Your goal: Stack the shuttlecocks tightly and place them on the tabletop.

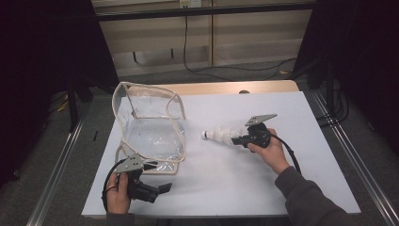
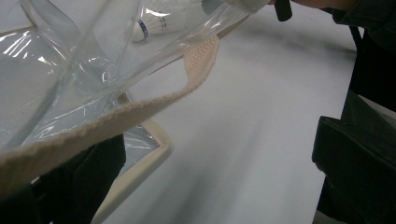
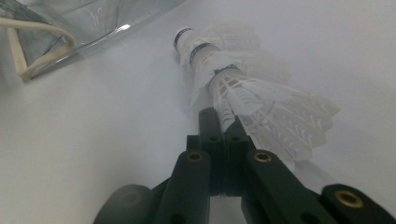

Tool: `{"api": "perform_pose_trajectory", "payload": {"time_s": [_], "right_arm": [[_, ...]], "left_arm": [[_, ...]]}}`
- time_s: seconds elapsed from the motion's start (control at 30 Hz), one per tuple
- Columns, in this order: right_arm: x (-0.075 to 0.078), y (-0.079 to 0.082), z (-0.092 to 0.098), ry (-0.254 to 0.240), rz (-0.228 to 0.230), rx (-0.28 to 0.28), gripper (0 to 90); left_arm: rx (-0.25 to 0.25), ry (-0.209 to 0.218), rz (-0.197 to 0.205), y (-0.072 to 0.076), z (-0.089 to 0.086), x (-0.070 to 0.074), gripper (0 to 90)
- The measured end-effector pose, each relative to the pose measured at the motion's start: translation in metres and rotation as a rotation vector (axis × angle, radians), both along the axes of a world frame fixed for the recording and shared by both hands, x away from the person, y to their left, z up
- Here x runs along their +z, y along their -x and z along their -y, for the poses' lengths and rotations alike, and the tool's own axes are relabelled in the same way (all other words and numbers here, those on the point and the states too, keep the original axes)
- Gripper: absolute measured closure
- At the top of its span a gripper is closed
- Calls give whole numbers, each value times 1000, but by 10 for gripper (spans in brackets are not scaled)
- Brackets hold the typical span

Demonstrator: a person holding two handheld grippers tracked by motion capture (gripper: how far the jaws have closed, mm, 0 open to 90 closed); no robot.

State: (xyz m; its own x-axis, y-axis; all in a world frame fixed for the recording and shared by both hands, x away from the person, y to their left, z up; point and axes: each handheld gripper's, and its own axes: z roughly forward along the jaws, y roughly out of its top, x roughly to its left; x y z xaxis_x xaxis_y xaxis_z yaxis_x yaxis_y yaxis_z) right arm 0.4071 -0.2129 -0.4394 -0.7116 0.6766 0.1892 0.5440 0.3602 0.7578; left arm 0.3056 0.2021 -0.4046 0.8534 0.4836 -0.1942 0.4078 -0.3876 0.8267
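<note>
Left side of table (image 1: 282,188): clear plastic bag (image 1: 150,127) with cream webbing trim stands upright, mouth facing up. Left gripper (image 1: 162,188) sits at the bag's near corner, low by the table edge. In the left gripper view the cream strap (image 2: 116,116) runs across in front of its jaws, which stand well apart; the strap seems to drape over them rather than be pinched, so I read it as open.

Centre to right: stack of white shuttlecocks (image 1: 221,135) lies nearly level just above the table, cork tips toward the bag, skirts toward the right hand. Right gripper (image 1: 237,139) is clamped on the skirt end; in the right gripper view its jaws meet on the feathers (image 3: 261,107).

Key relation: the bag lies left of the stack, along its long axis, well apart. The right hand is carrier; the left is nearer the bag. The mouth faces up, so I'd expect the stack must rise and tip to enter.
</note>
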Motion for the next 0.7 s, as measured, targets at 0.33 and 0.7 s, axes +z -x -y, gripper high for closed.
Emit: {"api": "perform_pose_trajectory", "payload": {"time_s": [0.33, 0.7], "right_arm": [[0, -4, -5, 5, 6, 12, 897], [-1, -5, -7, 4, 7, 17, 897]], "left_arm": [[1, 2, -2, 0, 0, 0, 29], [1, 1, -1, 0, 0, 0, 28]]}}
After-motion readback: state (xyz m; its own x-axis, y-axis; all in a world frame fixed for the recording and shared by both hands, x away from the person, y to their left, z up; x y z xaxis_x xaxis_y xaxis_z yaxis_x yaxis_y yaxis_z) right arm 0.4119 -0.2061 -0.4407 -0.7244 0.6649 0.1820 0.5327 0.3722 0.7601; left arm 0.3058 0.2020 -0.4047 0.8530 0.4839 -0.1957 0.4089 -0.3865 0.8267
